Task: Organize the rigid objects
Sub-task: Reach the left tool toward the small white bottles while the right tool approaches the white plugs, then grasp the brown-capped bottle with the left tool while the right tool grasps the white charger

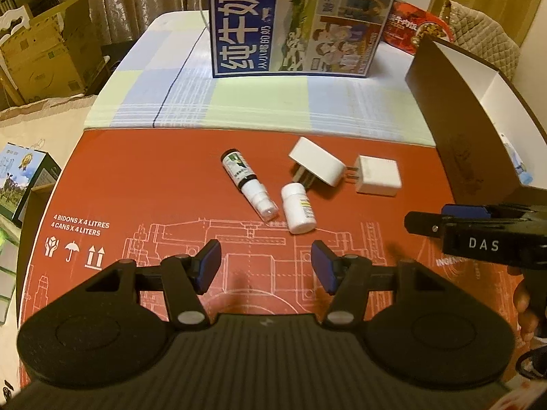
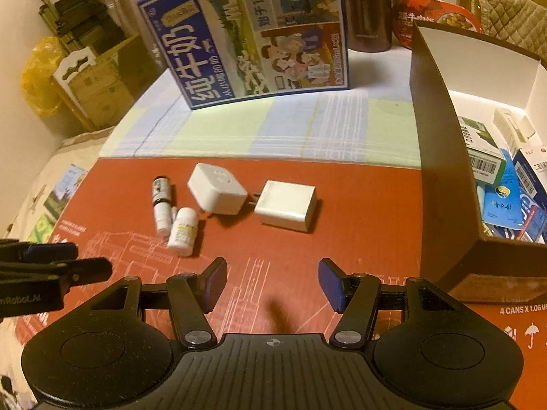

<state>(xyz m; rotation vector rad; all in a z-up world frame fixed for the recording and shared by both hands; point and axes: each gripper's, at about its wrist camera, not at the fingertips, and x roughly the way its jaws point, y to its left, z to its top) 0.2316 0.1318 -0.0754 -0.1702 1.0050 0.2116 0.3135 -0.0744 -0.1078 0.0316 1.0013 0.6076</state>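
Four small items lie on a red cardboard sheet (image 1: 136,177): a spray bottle (image 1: 244,181) on its side, a white pill bottle (image 1: 298,208) touching it, a white plug adapter (image 1: 316,164) and a white charger cube (image 1: 377,174). My left gripper (image 1: 266,266) hovers open just short of the pill bottle, with nothing between its pads. In the right wrist view my right gripper (image 2: 272,283) is open and empty, short of the charger cube (image 2: 285,205) and adapter (image 2: 217,189). A dark box (image 2: 441,171) with a white interior stands at right, holding several medicine packs (image 2: 495,184).
A blue milk carton case (image 1: 294,24) stands upright on the checked tablecloth (image 1: 239,102) behind the items. A brown flask (image 2: 365,10) and a red noodle bowl (image 2: 430,13) sit farther back. Cardboard boxes (image 1: 44,58) are off the table's left side.
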